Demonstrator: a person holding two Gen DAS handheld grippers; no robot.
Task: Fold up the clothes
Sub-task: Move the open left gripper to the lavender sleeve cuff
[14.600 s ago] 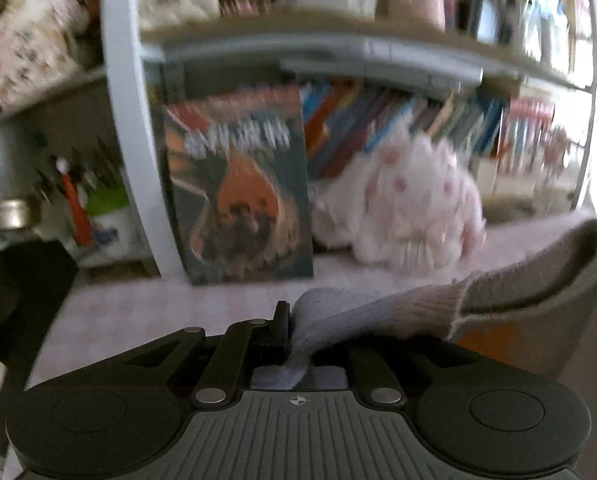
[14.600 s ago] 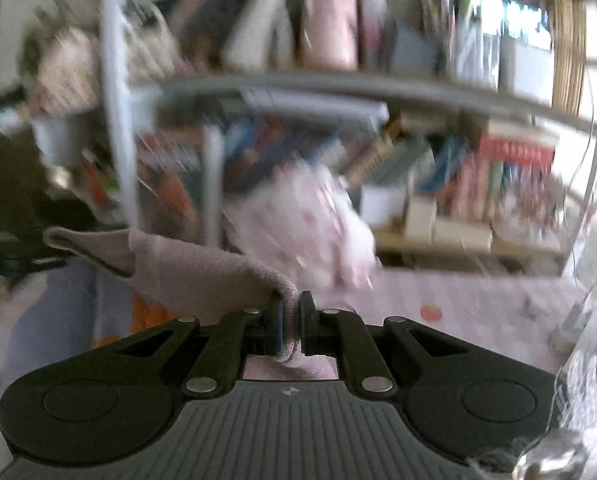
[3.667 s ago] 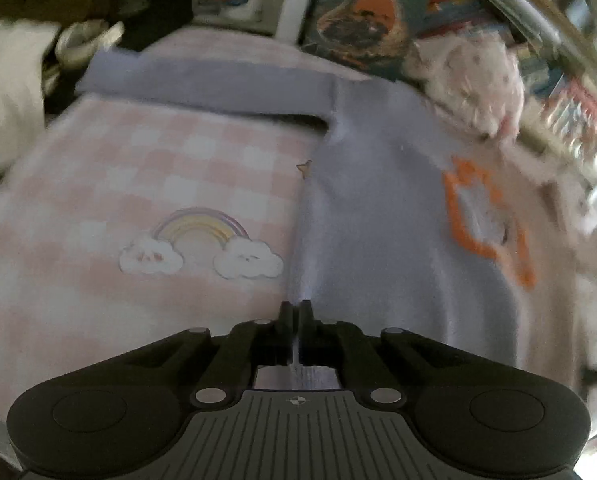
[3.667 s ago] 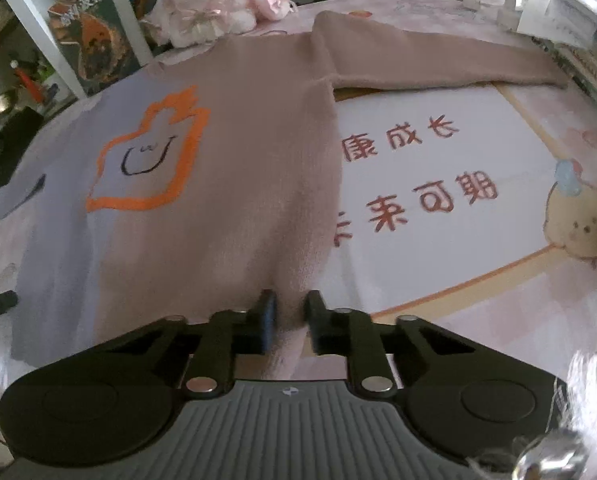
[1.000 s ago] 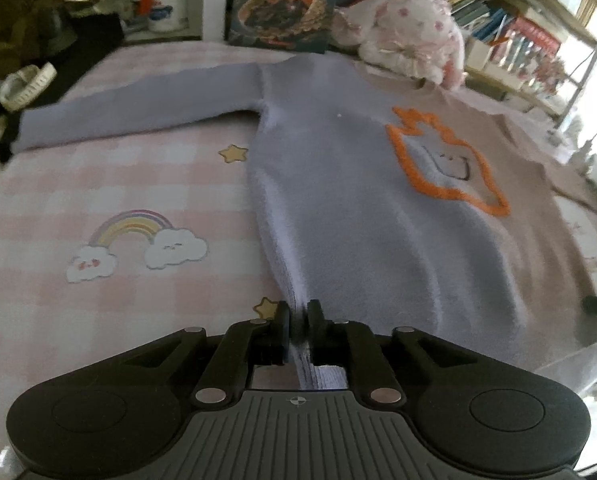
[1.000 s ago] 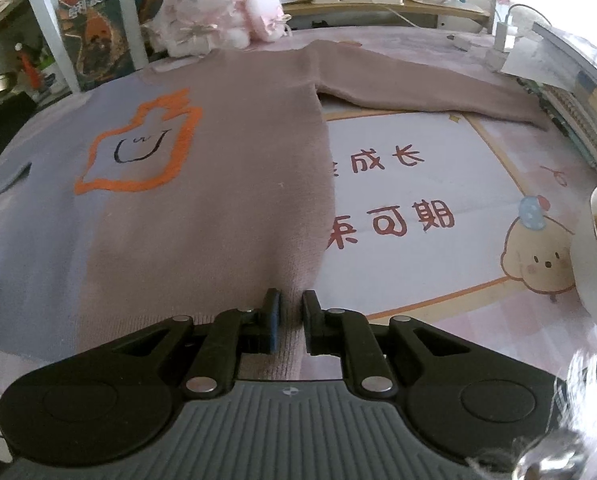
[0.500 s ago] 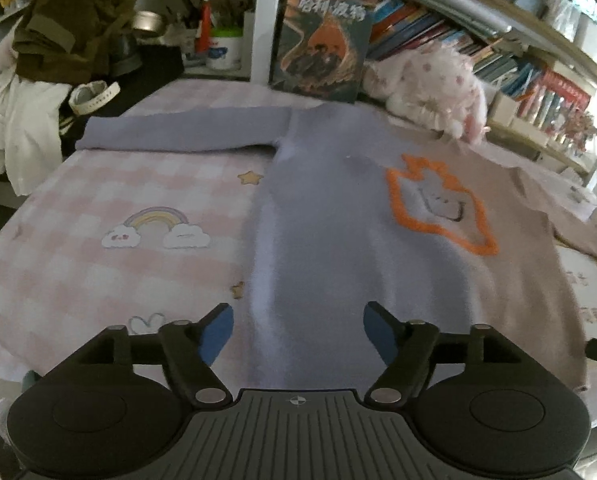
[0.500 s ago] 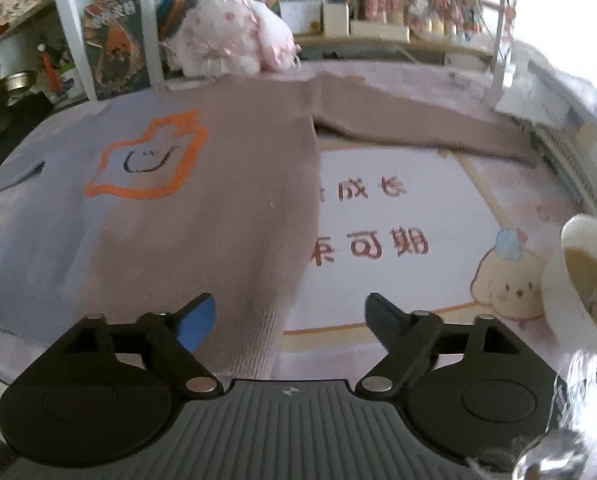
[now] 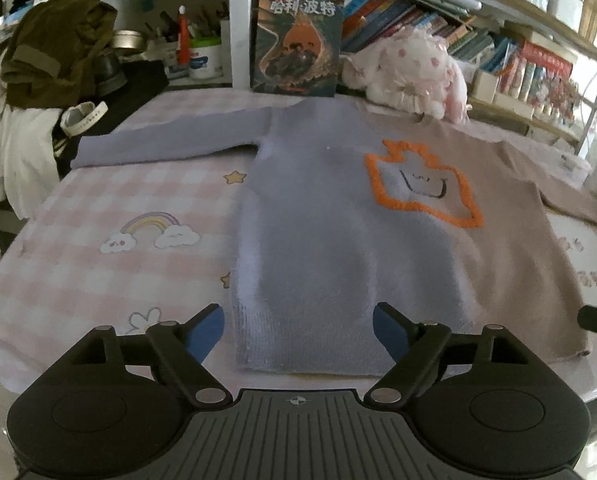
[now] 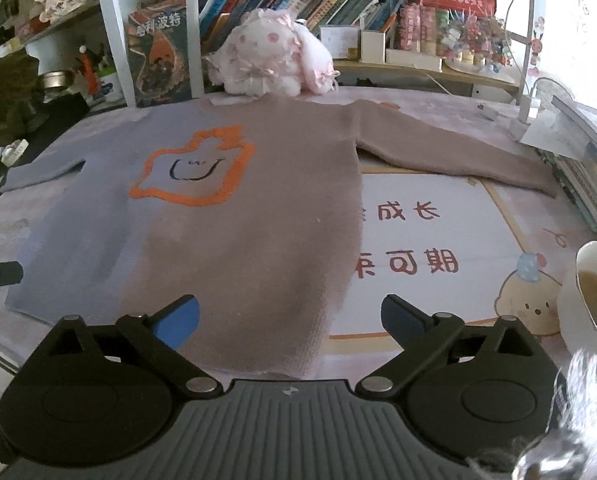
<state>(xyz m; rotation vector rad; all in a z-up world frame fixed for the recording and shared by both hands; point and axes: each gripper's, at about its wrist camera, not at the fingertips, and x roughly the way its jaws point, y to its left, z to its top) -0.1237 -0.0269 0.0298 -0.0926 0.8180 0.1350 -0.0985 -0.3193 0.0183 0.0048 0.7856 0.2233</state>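
**Sweater flat and unfolded, both grippers free of it**

The two-tone sweater (image 9: 338, 232) lay face-up and spread full on the pink checked tablecloth (image 9: 98, 208), hem toward the cameras, collar toward the bookshelf. No fold showed anywhere in it, so all the folding was left to do as it lay; whether it had been folded and opened again, the views could not settle.

From the left: the lilac sleeve (image 9: 166, 144) stretched straight out, soft and fuzzy-napped, above a printed rainbow (image 9: 150, 228). The left gripper (image 9: 298, 332) hovered at the ribbed hem with its fingers wide apart, holding nothing. The body ran lilac into dusty taupe, with a raised orange outline (image 10: 194, 168) of chunky pile around a stitched smile. The right gripper (image 10: 290, 320) stood over the taupe hem corner, fingers likewise spread and empty. The taupe sleeve (image 10: 450, 160) reached right across a smooth printed mat (image 10: 438, 240). A plush rabbit (image 10: 270, 64) sat just behind the collar.
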